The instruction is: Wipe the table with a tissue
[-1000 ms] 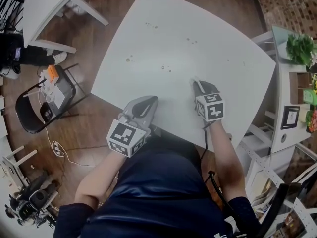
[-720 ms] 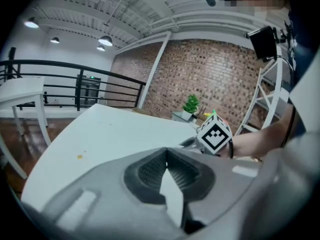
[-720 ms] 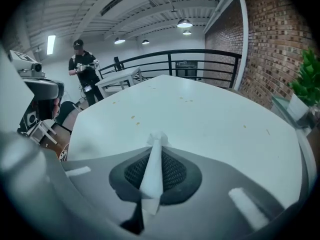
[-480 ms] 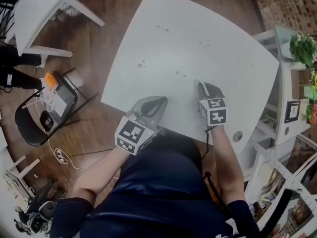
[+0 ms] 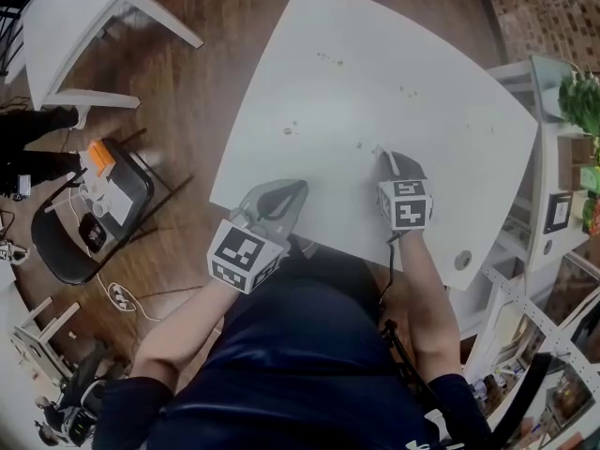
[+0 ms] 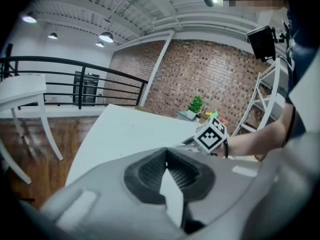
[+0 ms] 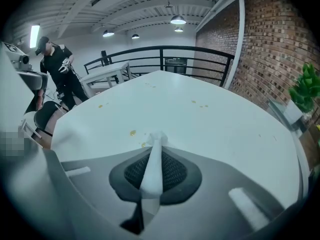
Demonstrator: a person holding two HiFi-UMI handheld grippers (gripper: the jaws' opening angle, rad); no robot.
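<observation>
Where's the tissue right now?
In the right gripper view, the tissue is pinched in the right gripper, its tip by small yellowish spots on the white table. The left gripper clamps a white scrap too.

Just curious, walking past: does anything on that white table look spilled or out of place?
Yes. Small yellowish-brown spots are scattered across the white table, a couple right beside the tip of the white tissue pinched in the right gripper. They look like spilled drips or crumbs, not yet wiped.
</observation>
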